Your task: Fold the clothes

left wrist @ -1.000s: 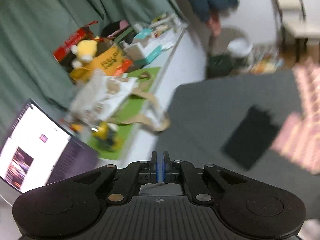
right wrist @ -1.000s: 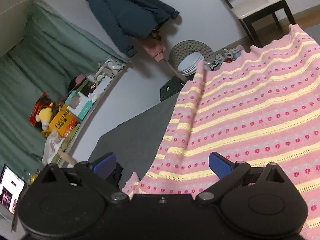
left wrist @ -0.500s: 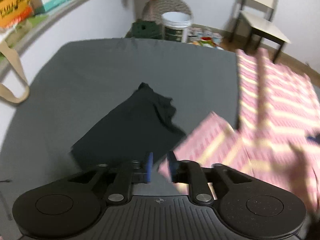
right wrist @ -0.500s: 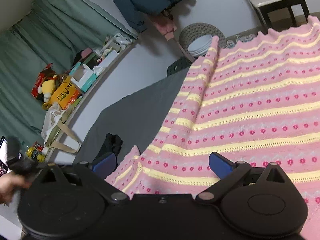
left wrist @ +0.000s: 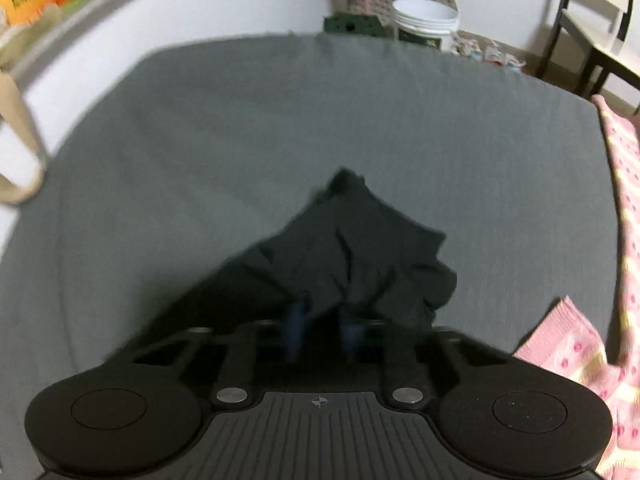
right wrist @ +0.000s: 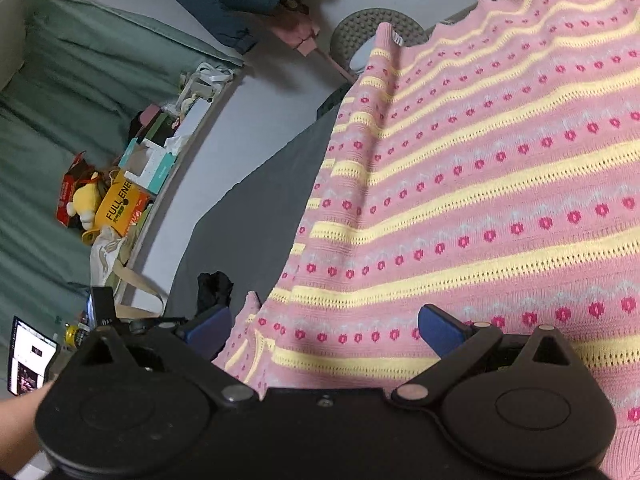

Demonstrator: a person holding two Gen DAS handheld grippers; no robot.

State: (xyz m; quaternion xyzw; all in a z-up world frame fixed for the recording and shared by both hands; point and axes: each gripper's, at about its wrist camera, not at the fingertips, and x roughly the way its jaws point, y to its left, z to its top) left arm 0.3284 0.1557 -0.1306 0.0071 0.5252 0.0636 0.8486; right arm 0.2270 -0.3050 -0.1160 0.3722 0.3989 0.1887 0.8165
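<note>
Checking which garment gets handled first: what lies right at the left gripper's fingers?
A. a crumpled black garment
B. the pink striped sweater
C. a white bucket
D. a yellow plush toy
A: in the left wrist view the crumpled black garment sits on the grey cover directly at the left gripper, whose fingers stand slightly apart.

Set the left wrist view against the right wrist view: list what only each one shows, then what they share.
Only the left wrist view shows the left gripper, open at the black garment, plus a white bucket and a chair. Only the right wrist view shows the right gripper, open over the pink knit, a green curtain, a laptop and a yellow plush toy. Both show the grey bed sheet, the black garment and the pink knit.
</note>
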